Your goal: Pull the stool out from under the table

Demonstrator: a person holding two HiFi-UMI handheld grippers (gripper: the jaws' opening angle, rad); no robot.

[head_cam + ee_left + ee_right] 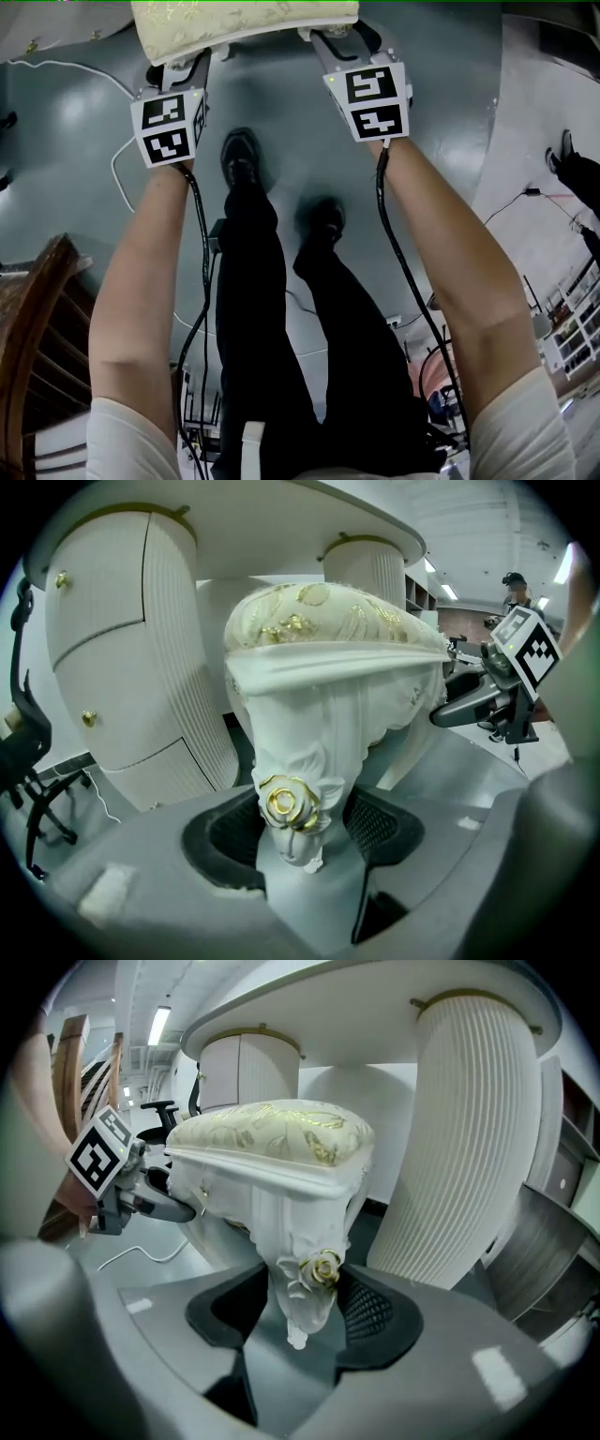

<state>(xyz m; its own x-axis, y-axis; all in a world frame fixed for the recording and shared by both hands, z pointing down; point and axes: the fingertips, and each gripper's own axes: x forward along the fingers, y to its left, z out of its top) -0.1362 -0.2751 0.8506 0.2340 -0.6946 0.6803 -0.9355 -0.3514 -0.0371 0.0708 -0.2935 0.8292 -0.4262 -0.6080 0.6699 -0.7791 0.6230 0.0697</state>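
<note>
Stool (244,21) in a two-handed grip in front of the table (375,1007): we have the left gripper (300,841) clamped on one carved leg (300,761) of the near side, just at its gilt rose (289,803). The right gripper (305,1312) is clamped on the matching leg (305,1241) at the other near corner. Each leg is pinched between that gripper's two pads.

What counts for the pull is how the stool lies to us. It stands straight ahead of both grippers, on the far side from our feet (242,159). The long side of its cushioned seat runs across from one gripper to the other. Neither hand is nearer, and the two hold level with each other, side by side, both angled down at the legs.

Behind the seat rise the table's fluted pedestals (459,1138), one just beside the stool on the right, with the tabletop overhanging above and beyond. From the head view the near edge of the cushion is out over bare floor (281,84). How much of the far edge sits under the top we cannot tell.

We judge that the way out is straight back toward us, with both hands drawing evenly so the seat does not swing into a pedestal.
</note>
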